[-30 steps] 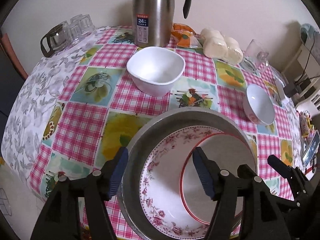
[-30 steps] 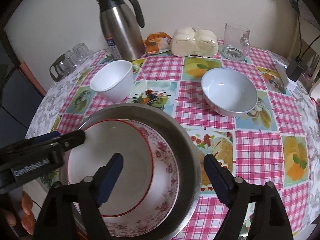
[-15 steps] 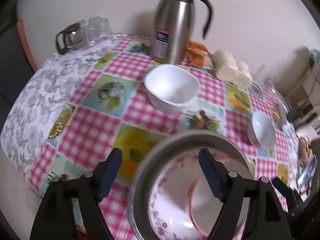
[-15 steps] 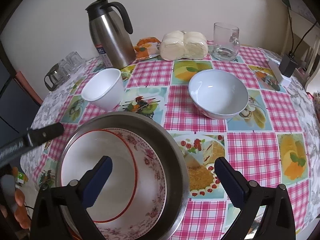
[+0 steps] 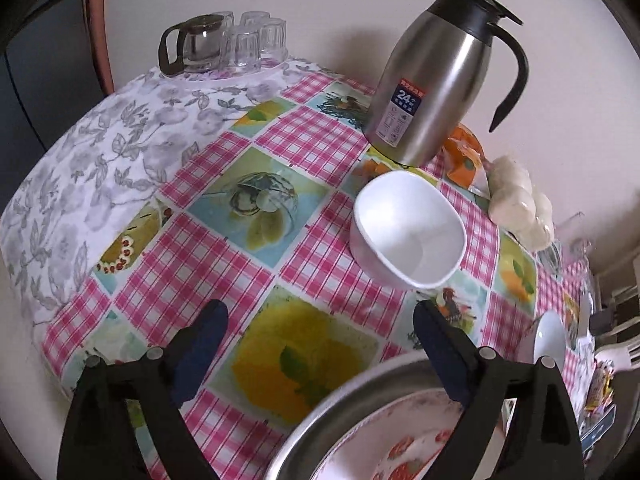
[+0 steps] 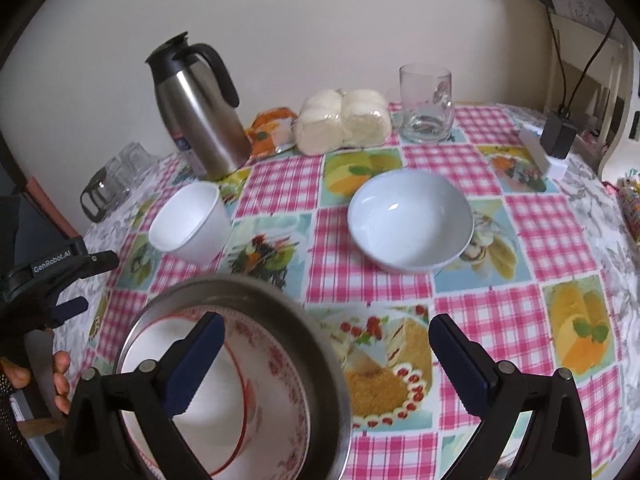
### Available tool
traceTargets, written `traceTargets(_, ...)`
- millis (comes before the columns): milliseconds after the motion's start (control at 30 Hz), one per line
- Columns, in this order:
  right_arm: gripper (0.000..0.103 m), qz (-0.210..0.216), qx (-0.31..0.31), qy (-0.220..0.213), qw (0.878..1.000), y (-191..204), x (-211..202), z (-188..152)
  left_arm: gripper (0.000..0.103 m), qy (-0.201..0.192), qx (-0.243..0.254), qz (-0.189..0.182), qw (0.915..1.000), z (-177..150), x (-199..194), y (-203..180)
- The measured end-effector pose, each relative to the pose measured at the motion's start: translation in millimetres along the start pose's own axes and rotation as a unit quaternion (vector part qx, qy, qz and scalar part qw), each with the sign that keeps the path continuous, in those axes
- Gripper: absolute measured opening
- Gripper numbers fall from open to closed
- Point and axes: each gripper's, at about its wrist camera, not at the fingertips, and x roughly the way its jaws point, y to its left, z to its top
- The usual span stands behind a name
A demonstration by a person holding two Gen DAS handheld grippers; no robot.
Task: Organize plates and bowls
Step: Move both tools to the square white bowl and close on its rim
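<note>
— Two claws, what state?
— Left gripper [image 5: 320,344] is opening over bare cloth; right gripper [image 6: 326,350] is spread wide, empty.
— Dishes?
— Plates sit in the metal basin [image 6: 280,312] at seven o'clock; white bowl [image 6: 410,220] at twelve.

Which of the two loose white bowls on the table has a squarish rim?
The smaller white bowl in front of the steel jug; the wider bowl near the glass mug has a round rim.

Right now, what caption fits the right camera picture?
Open right gripper over a steel basin of stacked plates, two white bowls beyond.
</note>
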Motion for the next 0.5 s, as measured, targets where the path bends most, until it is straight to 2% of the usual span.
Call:
traceTargets(200,0.103,0.009,-0.010,-0.011,1.000,6,-2,15,0.095,0.000,-0.012,-0.013,0.9998,15,7,-3)
traceTargets(400,0.103,0.005,-0.026,-0.014,1.000,18,-2,37,0.095,-0.022,-0.006,-0.018,0.9996,36,6,-6)
traceTargets(500,0.103,0.004,-0.029,-0.001,1.000,24,2,54,0.100,-0.039,0.004,-0.024,0.9989,47,4,-9)
